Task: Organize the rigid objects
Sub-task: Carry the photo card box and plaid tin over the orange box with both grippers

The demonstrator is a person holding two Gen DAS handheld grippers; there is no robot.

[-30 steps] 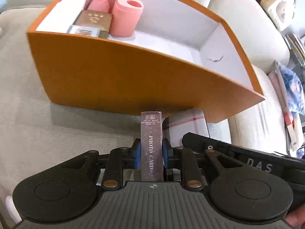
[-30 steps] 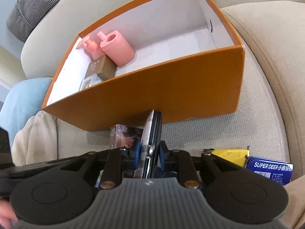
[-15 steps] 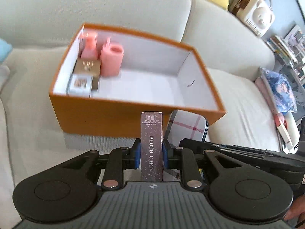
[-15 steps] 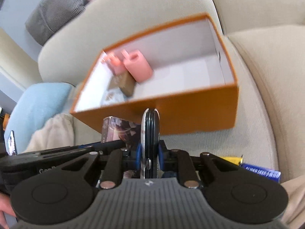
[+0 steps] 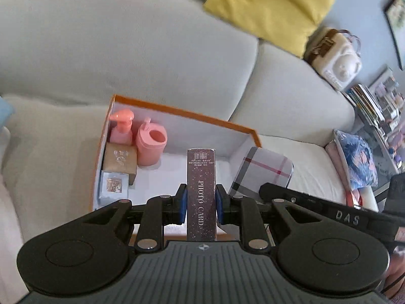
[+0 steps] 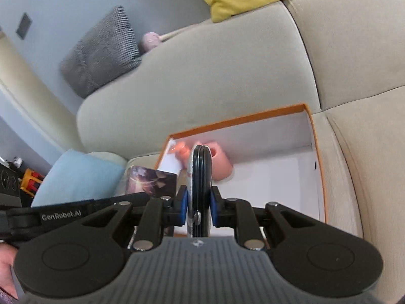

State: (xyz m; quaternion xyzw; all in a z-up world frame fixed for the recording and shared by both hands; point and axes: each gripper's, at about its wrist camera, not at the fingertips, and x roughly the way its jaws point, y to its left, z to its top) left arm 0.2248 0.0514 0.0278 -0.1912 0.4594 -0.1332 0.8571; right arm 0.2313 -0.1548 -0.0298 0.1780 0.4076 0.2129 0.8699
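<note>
Left gripper (image 5: pixel 201 198) is clenched on a dark box (image 5: pixel 201 177) lettered PHOTO CARD, held upright between the blue pads (image 5: pixel 182 202). Right gripper (image 6: pixel 198 202) is clenched on a plaid case (image 5: pixel 263 171), seen edge-on in the right wrist view as a thin dark disc-like rim. In the left wrist view the plaid case sits at 3 o'clock of the card box, just beside it.

An orange bin (image 5: pixel 182 111) with white inside is set on a beige sofa (image 5: pixel 126 50). Both held items are seen over its open top in the views; contact with the bin cannot be told. At the bin's 9 o'clock end a pink pump bottle (image 5: pixel 122 129) and a pink cup (image 5: pixel 151 143) stand upright side by side against the back wall. A tan box (image 5: pixel 120 162) lies at 6 o'clock of the bottle, a small pale box (image 5: pixel 114 185) at 6 o'clock of that. The rest of the bin floor is bare white.

A yellow cushion (image 5: pixel 273 7) rests at 12 o'clock on the sofa back. A grey checked pillow (image 6: pixel 101 50) is seen at 10 o'clock in the right wrist view, a light blue cushion (image 6: pixel 78 174) at 9 o'clock.
</note>
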